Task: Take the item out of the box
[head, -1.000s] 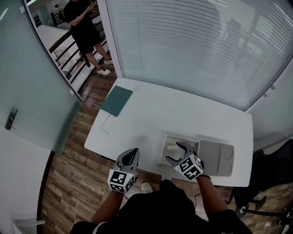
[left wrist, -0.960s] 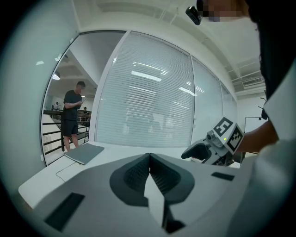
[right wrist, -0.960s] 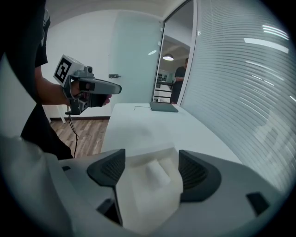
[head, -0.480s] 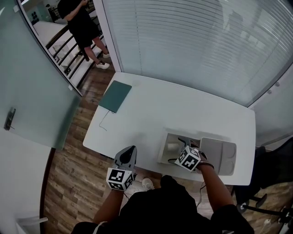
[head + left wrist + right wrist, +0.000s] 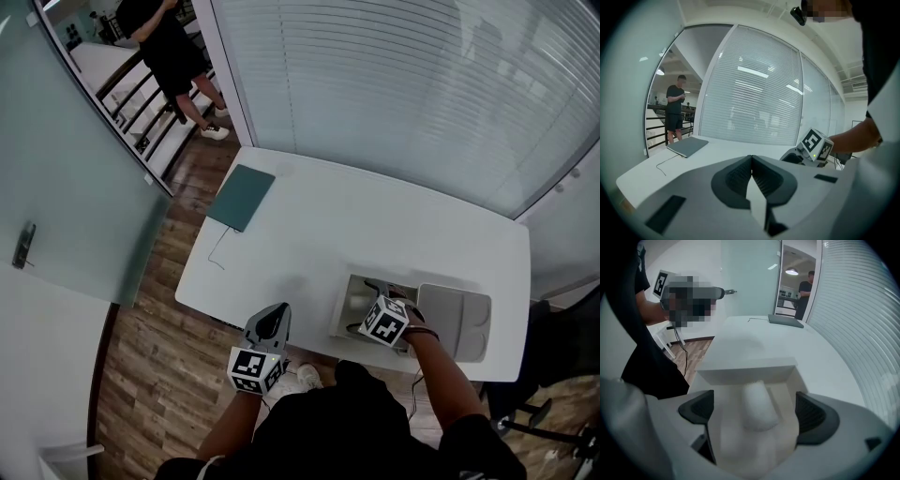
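Observation:
An open white box [image 5: 340, 309] sits near the table's front edge, with its grey lid [image 5: 456, 321] lying flat to its right. Inside lies a white, soft-wrapped item [image 5: 757, 401], also seen pale in the head view [image 5: 358, 302]. My right gripper [image 5: 368, 306] reaches down into the box. Its jaws stand wide open [image 5: 757, 411] on either side of the item, and the pads [image 5: 813, 413] do not touch it. My left gripper [image 5: 273, 313] hovers off the table's front edge, left of the box. It is shut [image 5: 751, 161] with nothing in it.
A teal flat case [image 5: 241, 197] with a thin cable [image 5: 217, 253] lies at the white table's [image 5: 375, 225] far left corner. Blinds close off the far side. A person [image 5: 167, 42] stands beyond the glass door [image 5: 66, 187]. A dark chair [image 5: 562, 375] stands at the right.
My right gripper has dropped from above the box's edge down into the box, and its jaws have spread wider around the item. The left gripper has barely moved.

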Motion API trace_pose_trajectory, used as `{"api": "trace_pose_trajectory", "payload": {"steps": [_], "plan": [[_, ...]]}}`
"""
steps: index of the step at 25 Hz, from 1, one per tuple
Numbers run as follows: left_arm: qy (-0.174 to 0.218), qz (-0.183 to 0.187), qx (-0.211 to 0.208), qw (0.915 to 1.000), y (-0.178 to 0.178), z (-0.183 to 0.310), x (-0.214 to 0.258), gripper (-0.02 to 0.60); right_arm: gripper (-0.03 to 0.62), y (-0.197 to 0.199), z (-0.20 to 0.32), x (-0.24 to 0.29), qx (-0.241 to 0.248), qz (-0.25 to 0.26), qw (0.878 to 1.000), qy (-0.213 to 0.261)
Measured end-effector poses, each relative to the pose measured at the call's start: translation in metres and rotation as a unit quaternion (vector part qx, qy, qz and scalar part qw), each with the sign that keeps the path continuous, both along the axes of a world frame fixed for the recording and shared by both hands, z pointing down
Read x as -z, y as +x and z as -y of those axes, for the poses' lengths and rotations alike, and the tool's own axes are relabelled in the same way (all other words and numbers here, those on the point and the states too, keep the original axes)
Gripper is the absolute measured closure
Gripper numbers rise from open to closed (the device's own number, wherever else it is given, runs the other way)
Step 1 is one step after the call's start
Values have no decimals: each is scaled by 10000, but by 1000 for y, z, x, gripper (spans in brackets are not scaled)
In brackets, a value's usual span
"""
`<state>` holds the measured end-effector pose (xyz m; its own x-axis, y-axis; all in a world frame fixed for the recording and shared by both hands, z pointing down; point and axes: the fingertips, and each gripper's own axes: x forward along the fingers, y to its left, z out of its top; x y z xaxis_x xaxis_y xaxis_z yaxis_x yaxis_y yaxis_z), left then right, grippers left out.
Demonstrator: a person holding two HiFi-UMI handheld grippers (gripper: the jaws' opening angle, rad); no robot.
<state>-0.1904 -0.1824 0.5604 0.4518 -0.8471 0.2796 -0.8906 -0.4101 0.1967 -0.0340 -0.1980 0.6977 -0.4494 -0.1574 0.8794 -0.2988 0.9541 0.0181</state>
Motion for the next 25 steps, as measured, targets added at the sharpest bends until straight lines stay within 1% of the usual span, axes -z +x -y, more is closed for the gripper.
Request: {"api": "trace_pose_trajectory", "payload": {"steps": [4,5,7,9,12,15,16,19,21,25], "plan": [[-53,-67,53,9999,-2,1,-5,571,68,4,-1,-3,107,-143,9998,34],[-56,-76,61,9999,-4,1,-5,571,78,3,-1,-4,132,-149,9998,56],[-37,-103,45,9999,-4,3,-3,571,128,2,1,-4,148,-150,9997,100],[4,-126,-13,9999,-1,4,1,571,193,3,2,-3,139,-165,9997,142],[27,-129,-107,9999,3,2,2,571,231,4,3,-6,144,-228,9994,199],[24,-135,-104,9999,5,0,2,571,274,5,5,-8,126,-242,9993,257],[24,-152,-89,9998,5,-1,2,571,294,6,6,-7,108,-229,9993,287],[41,-175,-63,9998,6,-2,5,571,386,6,9,-4,-17,-143,9993,338],[51,-149,-50,9999,4,-3,5,571,412,6,10,-3,-78,-103,9993,343],[64,-164,29,9998,-1,-4,7,571,421,8,10,-3,-135,-136,9991,386]]}}
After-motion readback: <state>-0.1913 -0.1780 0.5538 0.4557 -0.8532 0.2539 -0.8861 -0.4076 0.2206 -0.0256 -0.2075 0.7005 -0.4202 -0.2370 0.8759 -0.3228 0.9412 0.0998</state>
